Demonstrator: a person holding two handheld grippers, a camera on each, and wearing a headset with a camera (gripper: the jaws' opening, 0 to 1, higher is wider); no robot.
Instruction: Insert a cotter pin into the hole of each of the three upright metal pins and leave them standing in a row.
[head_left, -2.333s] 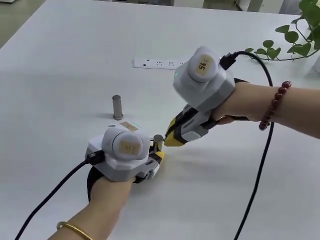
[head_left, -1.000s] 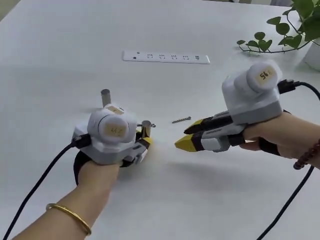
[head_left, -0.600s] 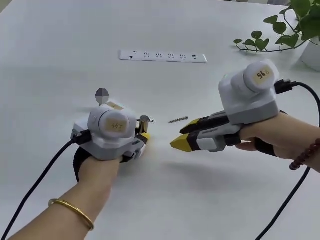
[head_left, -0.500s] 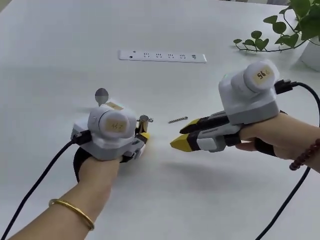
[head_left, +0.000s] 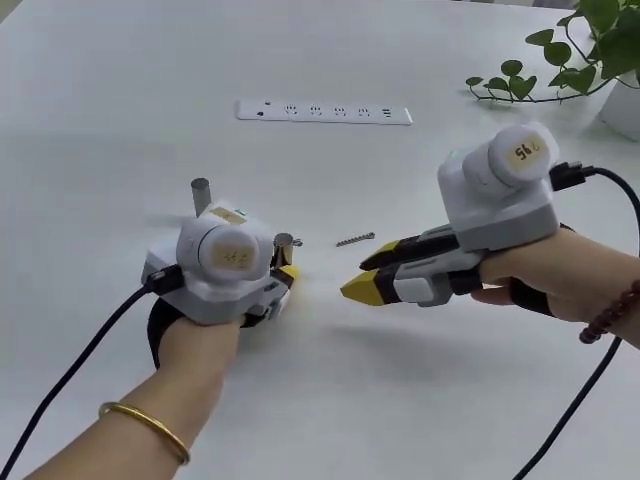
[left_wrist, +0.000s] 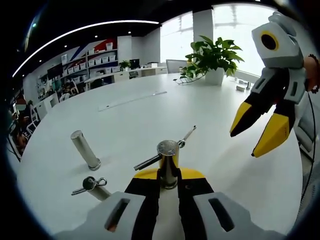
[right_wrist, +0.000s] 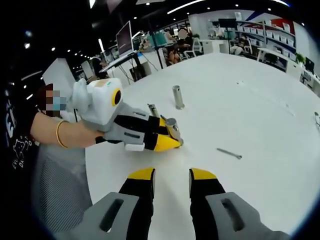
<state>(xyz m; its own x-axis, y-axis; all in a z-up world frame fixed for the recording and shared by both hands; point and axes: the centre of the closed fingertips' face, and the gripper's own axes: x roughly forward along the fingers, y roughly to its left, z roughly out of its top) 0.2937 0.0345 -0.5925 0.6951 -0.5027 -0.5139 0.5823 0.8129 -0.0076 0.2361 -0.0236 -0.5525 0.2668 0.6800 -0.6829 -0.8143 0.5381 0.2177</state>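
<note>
The left gripper (head_left: 284, 274) and right gripper (head_left: 356, 277) are grey-white, fingers (head_left: 362, 289) yellow-tipped, cables (head_left: 80, 365) black; gold bangle (head_left: 145, 432), red beads (head_left: 608, 315).

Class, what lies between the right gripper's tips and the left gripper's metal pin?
Bare table from the right gripper to the metal pin, in the head view; a loose cotter pin lies just beside.

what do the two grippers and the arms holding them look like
Both the left gripper and right gripper have white-grey bodies with a round tan numbered sticker on top, black fingers tipped yellow, and a black cable trailing back. A gold bangle sits on the left wrist, dark red beads on the right.
</note>
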